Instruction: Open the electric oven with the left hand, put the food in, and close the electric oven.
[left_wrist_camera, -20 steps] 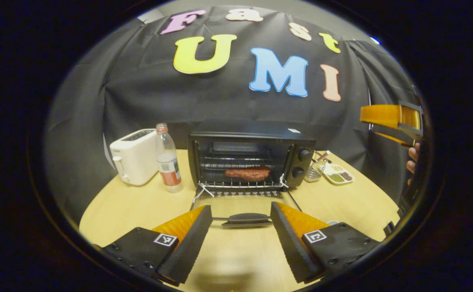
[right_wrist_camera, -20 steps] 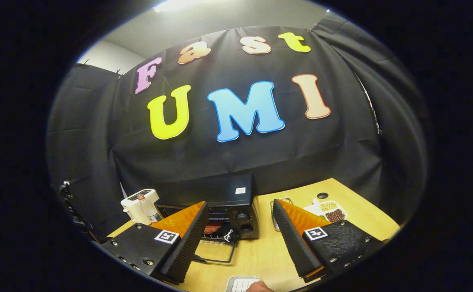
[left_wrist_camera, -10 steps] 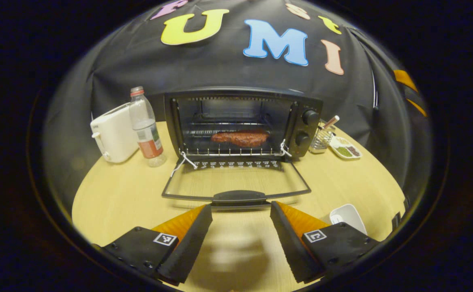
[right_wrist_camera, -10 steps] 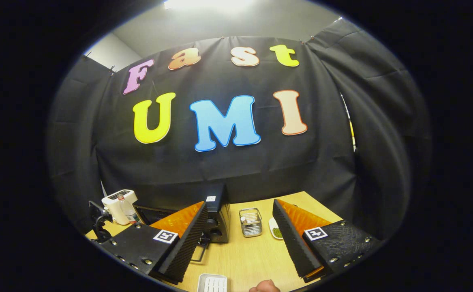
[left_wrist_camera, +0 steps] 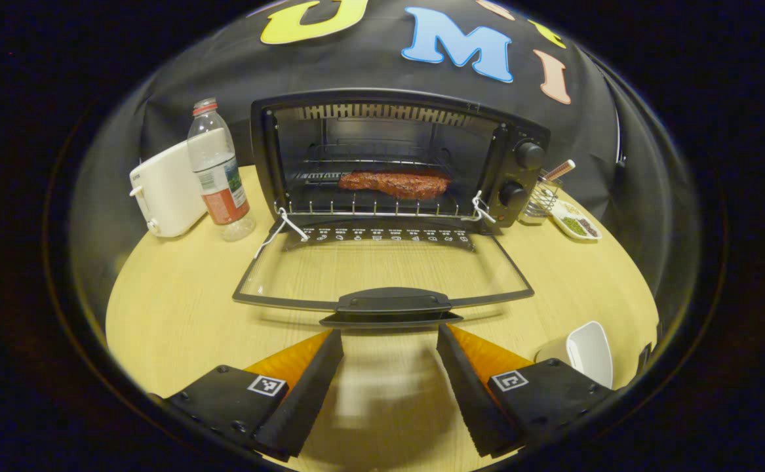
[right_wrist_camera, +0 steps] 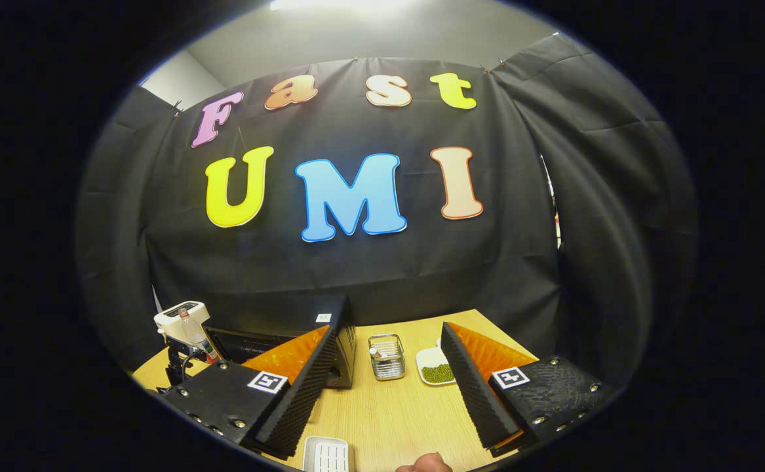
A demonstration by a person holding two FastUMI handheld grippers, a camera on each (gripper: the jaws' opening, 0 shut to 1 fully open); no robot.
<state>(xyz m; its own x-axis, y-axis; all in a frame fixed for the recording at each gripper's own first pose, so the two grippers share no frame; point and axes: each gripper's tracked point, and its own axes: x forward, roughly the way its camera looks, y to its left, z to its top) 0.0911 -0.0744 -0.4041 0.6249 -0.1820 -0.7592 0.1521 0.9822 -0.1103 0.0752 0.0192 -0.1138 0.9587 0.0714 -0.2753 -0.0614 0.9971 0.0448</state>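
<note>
Glass, framed in black, forms the oven door (left_wrist_camera: 382, 265), which lies folded flat on the wooden table (left_wrist_camera: 172, 308) in the left gripper view, its handle (left_wrist_camera: 392, 300) at the near edge. The food (left_wrist_camera: 395, 183), a reddish slab, rests on the wire rack inside the electric oven (left_wrist_camera: 398, 157). Judgement: loading is complete and closing remains. The left gripper (left_wrist_camera: 389, 341) hangs just short of the handle, fingers spread wide, grasping nothing, touching nothing. To close well, it should take the handle centrally and swing the door up along its hinge arc, not push it inward.

In the right gripper view, the right gripper (right_wrist_camera: 389, 377) is parted wide and empty, raised above the table, well right of the oven (right_wrist_camera: 343, 347). A wire basket (right_wrist_camera: 386, 357) and a small dish (right_wrist_camera: 436, 367) stand beyond it.
</note>
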